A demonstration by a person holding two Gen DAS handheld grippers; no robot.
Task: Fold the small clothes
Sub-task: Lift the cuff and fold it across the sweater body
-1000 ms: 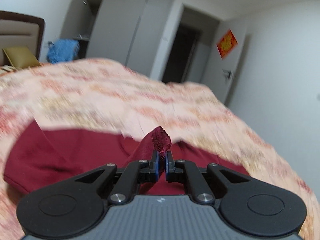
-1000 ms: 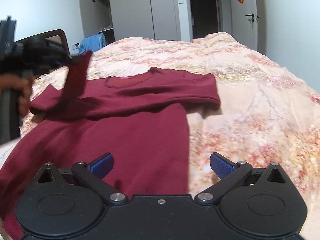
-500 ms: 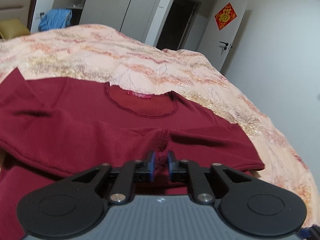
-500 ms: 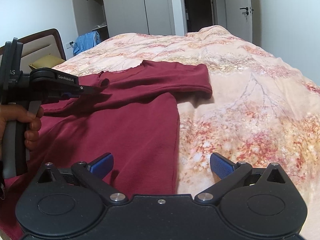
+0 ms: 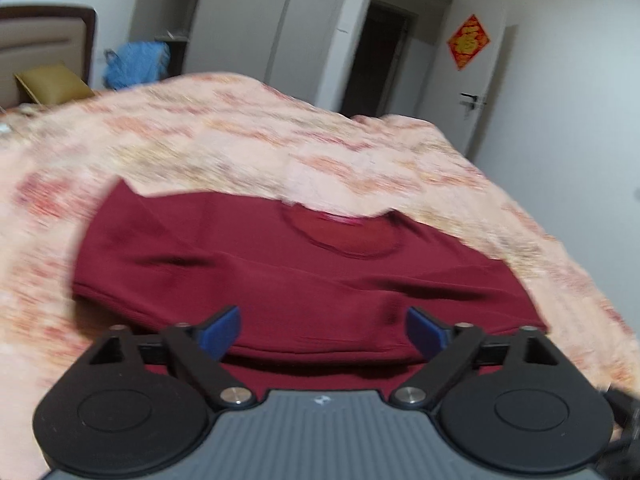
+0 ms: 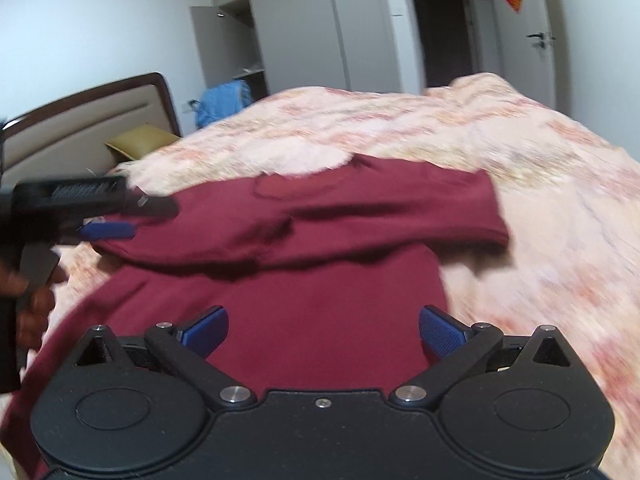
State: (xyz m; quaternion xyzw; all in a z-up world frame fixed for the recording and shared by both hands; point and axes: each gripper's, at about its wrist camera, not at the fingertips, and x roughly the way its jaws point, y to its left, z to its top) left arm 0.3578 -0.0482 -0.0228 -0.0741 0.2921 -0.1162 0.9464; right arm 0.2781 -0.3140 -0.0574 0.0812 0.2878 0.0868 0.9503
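The bed [image 6: 540,184], under its pink and orange patterned quilt, takes up most of the room, with a padded headboard [image 6: 80,120] at the far end, a mustard cushion [image 6: 136,142] against it and a heap of blue cloth [image 6: 222,102] by the open wardrobe. Spread flat on the quilt lies the dark red long-sleeved top [image 6: 320,304], neckline away from the person, with both sleeves now laid across the chest so they form a band over the body of the garment. A second ago the left sleeve was up in the air, its cuff pinched in the left claw [image 5: 322,330]; since then it has been carried over and set down, and that claw's jaws have just been opening, so they now stand wide with nothing between them and only the folded sleeve lying in front. In the right view the left claw hangs just above the shoulder end of the top, in the person's hand [image 6: 30,300]. The right claw [image 6: 322,330] is released too, empty, hovering over the lower body of the top. The sleeve folds look finished, and the hem seems the likely next thing to lift toward the collar.
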